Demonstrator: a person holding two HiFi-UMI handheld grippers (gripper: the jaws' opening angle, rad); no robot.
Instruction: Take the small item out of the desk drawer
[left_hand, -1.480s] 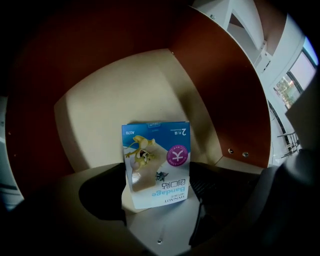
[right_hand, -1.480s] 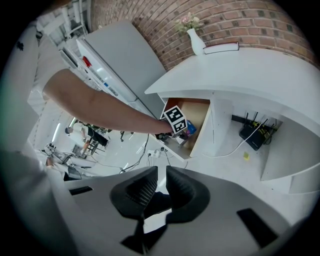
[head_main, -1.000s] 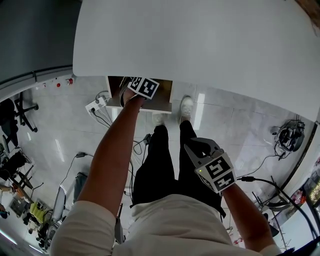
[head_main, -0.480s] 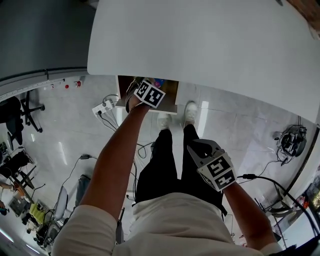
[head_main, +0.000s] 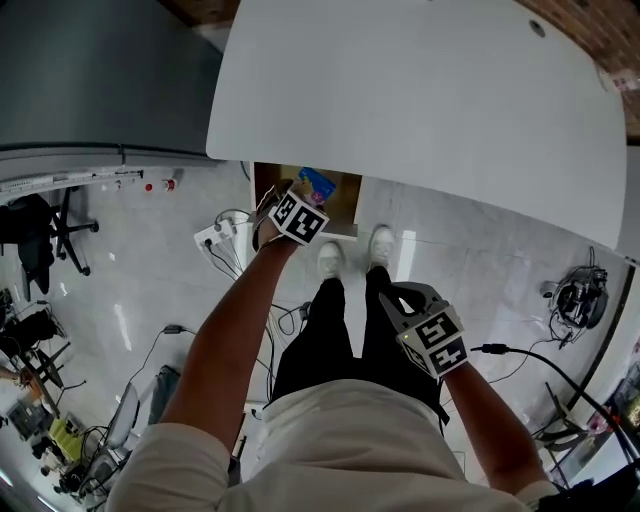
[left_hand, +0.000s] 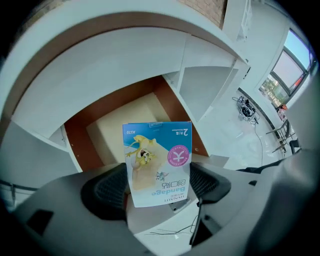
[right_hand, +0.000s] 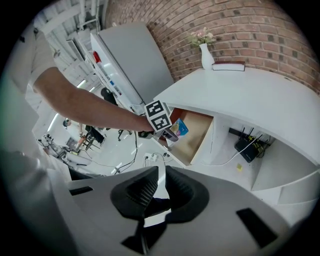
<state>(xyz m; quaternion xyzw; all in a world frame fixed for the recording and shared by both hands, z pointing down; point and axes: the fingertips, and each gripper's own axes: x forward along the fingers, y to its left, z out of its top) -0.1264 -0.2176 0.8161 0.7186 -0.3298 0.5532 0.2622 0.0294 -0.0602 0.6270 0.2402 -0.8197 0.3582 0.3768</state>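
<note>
Since a second ago, my left hand-held gripper (left_hand: 159, 186) is lifting clear of the open drawer (left_hand: 80, 146) under the surface (head_main: 420, 90), gripping the bandage packet (left_hand: 159, 162) above it. My right hand-held gripper (right_hand: 159, 187) is holding nothing, its jaws just narrowing to a slit.

Setting: office or lab workroom. Evidence: long white curved counter (head_main: 420, 100) against a brick wall (right_hand: 240, 25); glossy tiled floor (head_main: 130, 290); power strip (head_main: 213, 236) and loose cables (head_main: 495, 351); black swivel chair (head_main: 38, 215); router (right_hand: 248, 146) beneath the counter; vase (right_hand: 206, 56) of flowers; large windows (left_hand: 287, 65).
</note>
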